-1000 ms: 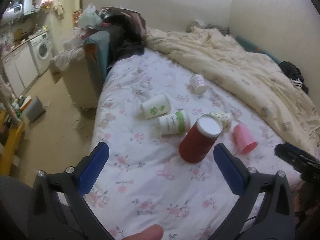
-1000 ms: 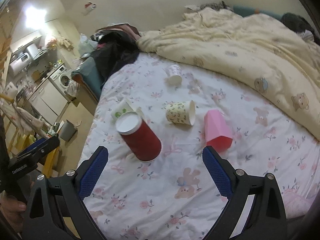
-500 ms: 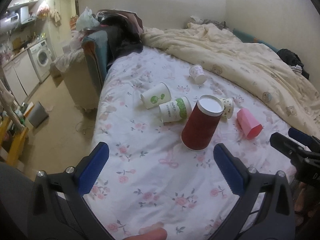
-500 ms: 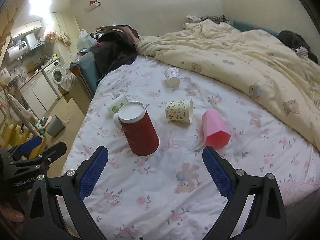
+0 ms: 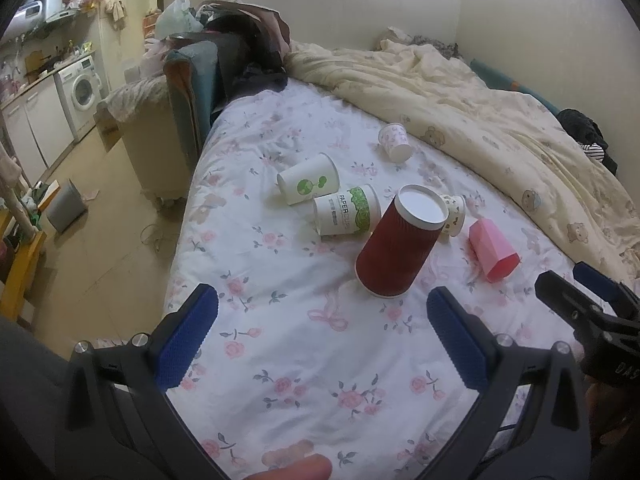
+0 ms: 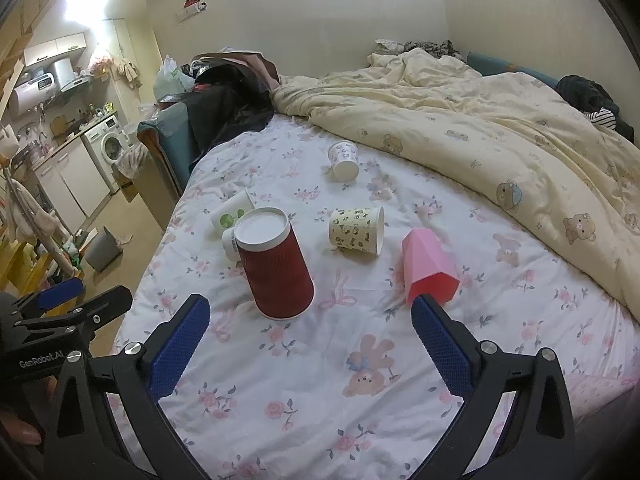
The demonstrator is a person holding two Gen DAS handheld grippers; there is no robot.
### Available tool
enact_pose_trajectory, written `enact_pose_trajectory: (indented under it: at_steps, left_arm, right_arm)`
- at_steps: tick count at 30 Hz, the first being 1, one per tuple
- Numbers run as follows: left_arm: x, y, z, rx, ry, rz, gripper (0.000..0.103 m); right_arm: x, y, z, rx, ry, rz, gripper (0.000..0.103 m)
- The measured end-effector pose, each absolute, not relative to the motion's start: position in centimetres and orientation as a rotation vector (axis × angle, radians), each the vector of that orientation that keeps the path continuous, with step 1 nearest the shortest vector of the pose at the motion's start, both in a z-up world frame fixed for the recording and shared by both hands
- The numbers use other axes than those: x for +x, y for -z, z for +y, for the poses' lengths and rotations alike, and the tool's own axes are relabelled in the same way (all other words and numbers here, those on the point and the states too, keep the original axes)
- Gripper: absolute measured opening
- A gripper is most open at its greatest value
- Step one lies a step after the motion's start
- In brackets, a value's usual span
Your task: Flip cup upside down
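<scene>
A dark red ribbed paper cup (image 5: 398, 246) (image 6: 276, 264) stands upside down on the flowered bed sheet (image 5: 280, 344), its white base up. Around it lie a pink faceted cup (image 5: 493, 255) (image 6: 429, 266), a leopard-print cup (image 6: 357, 230) (image 5: 454, 213), two white-and-green cups (image 5: 347, 215) (image 5: 307, 184) and a small patterned cup (image 5: 395, 142) (image 6: 344, 160), all on their sides. My left gripper (image 5: 320, 334) is open and empty, near side of the red cup. My right gripper (image 6: 308, 346) is open and empty, just short of the red and pink cups.
A cream bear-print duvet (image 6: 480, 128) is heaped along the right and far side of the bed. The bed's left edge drops to the floor (image 5: 100, 216), with a grey bin (image 5: 66, 206), a teal chair with dark clothes (image 5: 200, 92) and a washing machine (image 5: 82, 92).
Both grippers have drawn back and risen a little from the cups, so the view is wider. The red cup stands as before. Both grippers stay open.
</scene>
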State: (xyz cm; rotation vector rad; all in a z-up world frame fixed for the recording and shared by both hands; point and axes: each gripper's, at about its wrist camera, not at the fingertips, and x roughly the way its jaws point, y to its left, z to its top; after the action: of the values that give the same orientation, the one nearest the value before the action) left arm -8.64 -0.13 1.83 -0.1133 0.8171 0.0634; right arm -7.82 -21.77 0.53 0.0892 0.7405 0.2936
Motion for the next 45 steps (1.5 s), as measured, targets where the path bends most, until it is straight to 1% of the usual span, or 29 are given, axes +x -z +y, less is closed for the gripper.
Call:
enact_pose_trajectory:
  at_steps: [45]
  left_arm:
    - [-8.5, -1.54, -0.15, -0.113, -0.062, 0.823, 0.103]
  right_arm:
    - [-7.61, -0.25, -22.18, 0.104, -0.29, 0.753, 0.103]
